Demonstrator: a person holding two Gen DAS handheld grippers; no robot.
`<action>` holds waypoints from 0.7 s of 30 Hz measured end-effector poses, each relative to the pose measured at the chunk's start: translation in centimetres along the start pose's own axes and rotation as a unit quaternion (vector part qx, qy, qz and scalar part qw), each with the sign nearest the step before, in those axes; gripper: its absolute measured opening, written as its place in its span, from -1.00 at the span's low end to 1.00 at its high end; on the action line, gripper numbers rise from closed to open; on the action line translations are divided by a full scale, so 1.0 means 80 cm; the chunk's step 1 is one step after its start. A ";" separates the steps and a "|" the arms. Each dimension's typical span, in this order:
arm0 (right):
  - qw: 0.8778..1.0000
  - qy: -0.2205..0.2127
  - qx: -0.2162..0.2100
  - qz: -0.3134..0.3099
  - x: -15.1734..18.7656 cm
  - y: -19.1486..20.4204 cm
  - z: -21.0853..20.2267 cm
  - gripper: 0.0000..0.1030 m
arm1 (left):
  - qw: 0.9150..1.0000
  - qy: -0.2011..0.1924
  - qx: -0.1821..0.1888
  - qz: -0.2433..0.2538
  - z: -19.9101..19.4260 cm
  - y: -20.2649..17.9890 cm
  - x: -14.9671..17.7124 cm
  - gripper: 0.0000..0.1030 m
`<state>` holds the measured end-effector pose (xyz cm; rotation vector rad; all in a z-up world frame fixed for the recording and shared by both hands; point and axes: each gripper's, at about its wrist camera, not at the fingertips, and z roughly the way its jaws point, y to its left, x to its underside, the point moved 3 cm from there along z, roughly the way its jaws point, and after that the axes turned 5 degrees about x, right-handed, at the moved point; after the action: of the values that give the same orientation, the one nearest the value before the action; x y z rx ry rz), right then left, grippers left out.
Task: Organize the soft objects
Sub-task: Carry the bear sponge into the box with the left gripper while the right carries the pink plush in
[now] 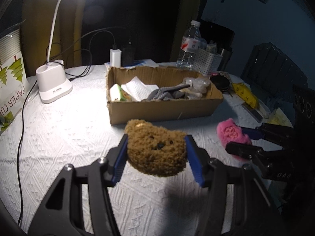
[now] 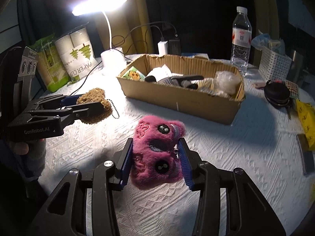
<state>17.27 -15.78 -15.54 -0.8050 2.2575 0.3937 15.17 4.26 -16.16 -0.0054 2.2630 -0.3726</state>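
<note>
My left gripper (image 1: 156, 147) is shut on a brown plush bear (image 1: 155, 147) and holds it above the white tablecloth, in front of the cardboard box (image 1: 163, 108). The bear also shows in the right wrist view (image 2: 94, 106) with a bead chain hanging from it. My right gripper (image 2: 154, 157) is shut on a pink furry plush (image 2: 157, 151) and holds it just above the cloth. The pink plush also shows in the left wrist view (image 1: 232, 133). The box (image 2: 183, 100) holds gloves, tissue, a bagged plush and other soft items.
A lit desk lamp (image 1: 53, 86) stands at the back left with cables. A paper cup pack (image 2: 78, 53) is at the left. A water bottle (image 2: 241, 39), a white basket (image 2: 273, 64), a black pouch (image 2: 276, 94) and a yellow packet (image 2: 306, 122) are at the right.
</note>
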 end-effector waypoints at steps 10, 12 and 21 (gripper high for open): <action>1.000 -0.020 0.006 0.001 -0.033 -0.032 -0.009 -0.10 | 1.000 -0.007 0.003 0.006 0.016 -0.015 -0.033 0.13; 1.000 -0.024 0.006 0.000 -0.039 -0.038 -0.010 -0.10 | 1.000 -0.009 0.005 0.007 0.019 -0.019 -0.039 0.13; 0.999 -0.043 0.009 0.005 -0.062 -0.071 -0.012 -0.10 | 1.000 -0.013 0.002 0.007 0.037 -0.028 -0.061 0.13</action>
<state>23.23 -18.39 -11.67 -0.7527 2.1826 0.4048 20.29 1.95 -13.76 0.0068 2.2358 -0.3676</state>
